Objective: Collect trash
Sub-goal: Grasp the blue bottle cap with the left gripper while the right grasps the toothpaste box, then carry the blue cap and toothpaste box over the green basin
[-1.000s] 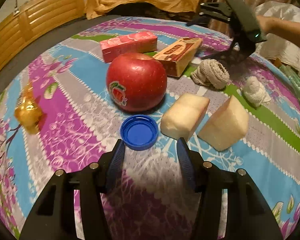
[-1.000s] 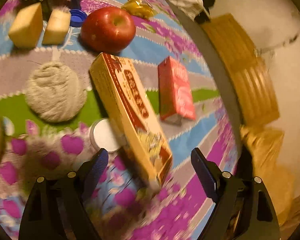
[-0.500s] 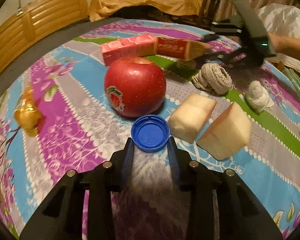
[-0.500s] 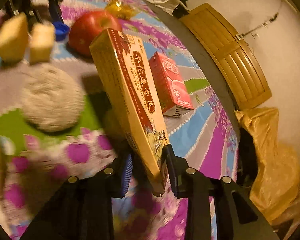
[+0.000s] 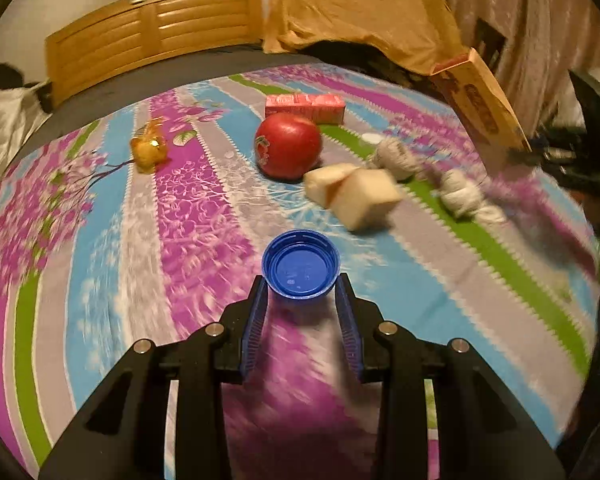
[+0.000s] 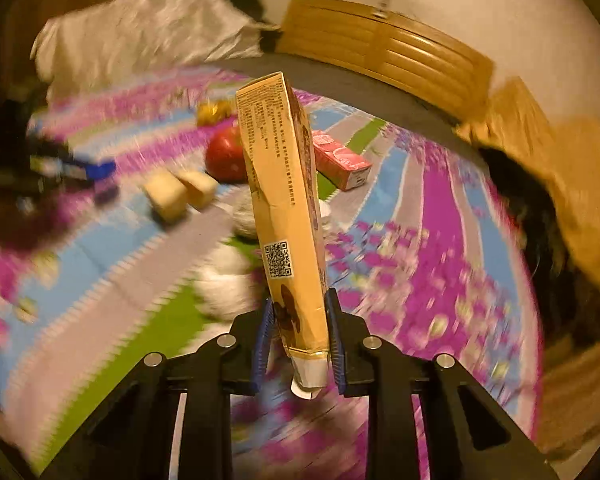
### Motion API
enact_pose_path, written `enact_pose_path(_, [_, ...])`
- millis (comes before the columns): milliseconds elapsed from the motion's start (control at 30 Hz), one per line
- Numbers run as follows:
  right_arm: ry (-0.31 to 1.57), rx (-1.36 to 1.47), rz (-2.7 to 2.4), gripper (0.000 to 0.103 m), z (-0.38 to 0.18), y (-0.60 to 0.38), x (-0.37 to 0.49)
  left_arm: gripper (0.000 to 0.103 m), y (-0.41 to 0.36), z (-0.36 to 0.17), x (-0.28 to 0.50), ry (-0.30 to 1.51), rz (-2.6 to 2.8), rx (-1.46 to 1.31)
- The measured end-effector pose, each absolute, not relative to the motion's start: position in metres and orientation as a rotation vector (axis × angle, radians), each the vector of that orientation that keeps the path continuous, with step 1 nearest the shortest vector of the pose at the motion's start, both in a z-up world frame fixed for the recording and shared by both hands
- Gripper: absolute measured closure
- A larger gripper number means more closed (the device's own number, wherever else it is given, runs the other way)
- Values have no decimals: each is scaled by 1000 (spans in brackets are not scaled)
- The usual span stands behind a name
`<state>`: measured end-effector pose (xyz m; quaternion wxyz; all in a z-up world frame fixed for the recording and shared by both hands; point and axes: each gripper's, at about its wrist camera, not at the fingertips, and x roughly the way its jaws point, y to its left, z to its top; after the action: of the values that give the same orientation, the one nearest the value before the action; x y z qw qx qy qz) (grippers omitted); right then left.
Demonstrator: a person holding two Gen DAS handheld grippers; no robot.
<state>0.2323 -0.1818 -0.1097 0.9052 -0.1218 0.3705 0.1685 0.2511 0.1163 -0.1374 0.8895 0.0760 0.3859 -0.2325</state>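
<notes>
The left gripper (image 5: 301, 294) has its fingers clenched on the blue bottle cap (image 5: 300, 266), lifted off the patterned bench (image 5: 100, 240). The right gripper's (image 6: 299, 322) fingers are closing on the yellow carton (image 6: 284, 200), held aloft. Left on the bench: a pink carton (image 5: 305, 107) at twelve o'clock, a gold wrapper (image 5: 149, 151) at ten. No bin shows.

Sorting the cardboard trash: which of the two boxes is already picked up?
The long tan box, clamped at its lower end in the right hand-held gripper, whose jaws are closing. The pink-red box lies flat on the cloth beyond the apple.
</notes>
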Motion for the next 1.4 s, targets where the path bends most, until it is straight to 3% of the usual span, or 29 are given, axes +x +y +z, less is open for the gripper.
enact_pose_path(200, [761, 5, 327, 77, -80, -186, 181, 70, 76, -110, 209, 789, -447, 140])
enact_pose_path(633, [688, 80, 185, 77, -27, -229, 84, 70, -34, -30, 178, 701, -446, 204])
enact_pose_path(1100, [537, 144, -192, 77, 50, -386, -29, 70, -193, 43, 162, 579, -750, 250])
enact_pose_path(1400, [553, 242, -497, 77, 65, -500, -125, 70, -328, 62, 118, 498, -982, 360])
